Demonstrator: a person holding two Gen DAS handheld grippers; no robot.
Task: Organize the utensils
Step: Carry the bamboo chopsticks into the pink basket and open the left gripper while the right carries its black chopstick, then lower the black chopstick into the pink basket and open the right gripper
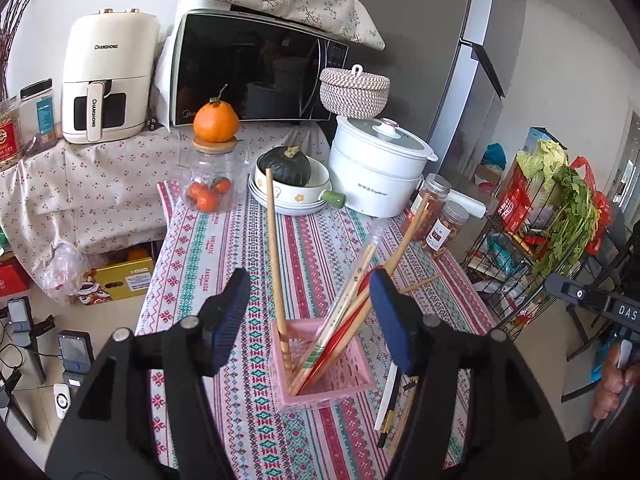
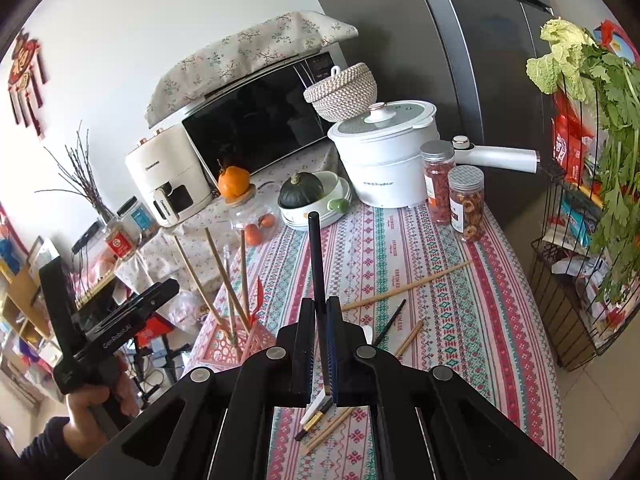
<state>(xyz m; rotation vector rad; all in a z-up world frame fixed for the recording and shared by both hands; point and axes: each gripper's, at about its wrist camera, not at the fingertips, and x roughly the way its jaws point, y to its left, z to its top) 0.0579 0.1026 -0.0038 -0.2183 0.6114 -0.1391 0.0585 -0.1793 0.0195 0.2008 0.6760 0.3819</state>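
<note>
A pink slotted basket [image 1: 344, 364] stands on the patterned tablecloth [image 1: 224, 248] and holds several wooden, red and wrapped chopsticks [image 1: 276, 248] leaning upright. My left gripper [image 1: 308, 284] hangs open just above and in front of it; the sticks rise between its blue pads [image 1: 228, 312] untouched. My right gripper [image 2: 320, 304] is shut on one black chopstick [image 2: 316, 256], which points up and away. Loose chopsticks [image 2: 404, 286] lie on the cloth to the right of the basket [image 2: 240, 340], and more [image 2: 320, 424] lie under the right gripper.
At the table's far end stand a white electric pot [image 2: 384, 160], a bowl with a dark squash [image 2: 300, 190], a glass jar of oranges [image 1: 212, 184] and two snack jars [image 2: 466, 204]. A wire rack of greens [image 2: 592, 200] stands right of the table.
</note>
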